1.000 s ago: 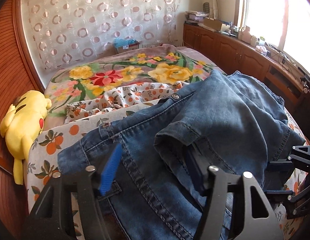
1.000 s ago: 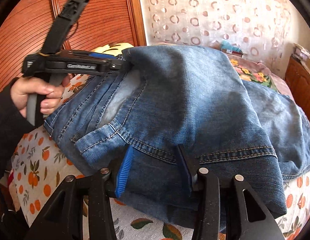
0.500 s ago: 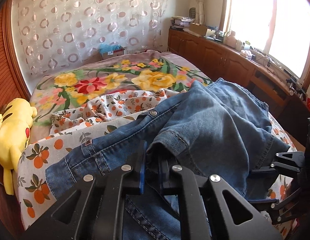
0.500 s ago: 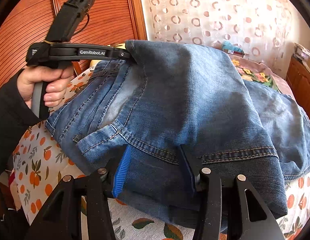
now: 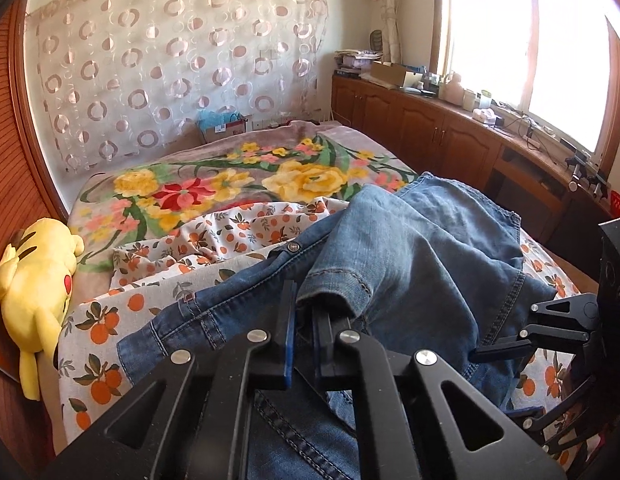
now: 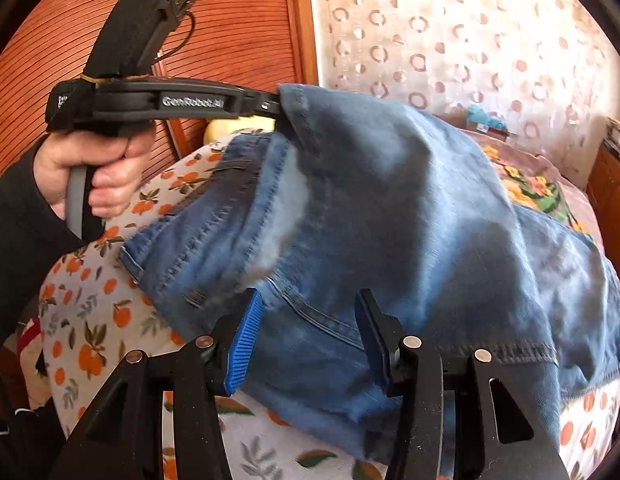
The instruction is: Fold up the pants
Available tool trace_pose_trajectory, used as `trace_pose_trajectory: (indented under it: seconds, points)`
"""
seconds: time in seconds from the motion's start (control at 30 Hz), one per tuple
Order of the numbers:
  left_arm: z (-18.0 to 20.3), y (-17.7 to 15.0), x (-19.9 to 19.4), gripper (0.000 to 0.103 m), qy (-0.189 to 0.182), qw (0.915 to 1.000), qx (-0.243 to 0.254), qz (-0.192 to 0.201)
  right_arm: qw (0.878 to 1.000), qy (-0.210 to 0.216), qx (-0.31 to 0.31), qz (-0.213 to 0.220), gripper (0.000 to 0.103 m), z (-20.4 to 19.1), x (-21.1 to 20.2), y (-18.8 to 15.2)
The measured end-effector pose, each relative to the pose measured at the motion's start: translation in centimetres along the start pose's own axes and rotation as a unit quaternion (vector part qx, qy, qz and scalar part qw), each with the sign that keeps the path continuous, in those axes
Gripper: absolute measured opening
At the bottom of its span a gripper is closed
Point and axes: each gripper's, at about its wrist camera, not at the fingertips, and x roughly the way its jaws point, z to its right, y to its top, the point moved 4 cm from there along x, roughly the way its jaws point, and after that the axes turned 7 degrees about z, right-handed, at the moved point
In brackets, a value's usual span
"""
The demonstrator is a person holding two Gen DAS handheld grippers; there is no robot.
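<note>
The left hand-held gripper (image 5: 303,320) has just been closing and now it's clamped tight on a hem edge of the jeans (image 5: 410,264), denim pinched right between the blue pads. From the right wrist view you can see that same left hand-held gripper (image 6: 275,114) holding the fabric up off the bed (image 5: 109,340), so the denim drapes down from it like a little tent. A hand (image 6: 91,168) in a dark sleeve is wrapped around its handle.

The right hand-held gripper (image 6: 305,340) is sitting at the near edge of the jeans with its jaws about half apart. The stitched hem runs across between the pads, but I can't really tell if they're pressing on it or just straddling it.

The jeans are piled on the near part of the bed, on the orange-print sheet (image 5: 97,332), waistband button (image 5: 293,246) facing the far end. Past them there's a big floral blanket (image 5: 229,184) covering the far half of the bed. A yellow plush toy (image 5: 33,292) lies along the bed's left edge against the wooden headboard (image 6: 237,28).
</note>
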Motion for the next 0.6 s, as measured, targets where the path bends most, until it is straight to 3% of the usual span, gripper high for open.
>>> trace_pose_trajectory:
  seconds: [0.2,0.37,0.6]
  points:
    - [0.0,-0.6,0.5,0.007,0.006,1.0,0.004,-0.007,0.999,0.014,0.023,-0.025,0.047,0.7,2.2,-0.4]
    - [-0.2,-1.1,0.8,0.007,0.007,0.9999,0.001,-0.012,0.999,0.014,0.027,-0.024,0.018,1.1,2.1,0.0]
    - [-0.5,-0.9,-0.6,0.006,0.006,1.0,-0.006,0.001,0.999,0.024,0.037,0.023,0.015,0.7,-1.0,0.7]
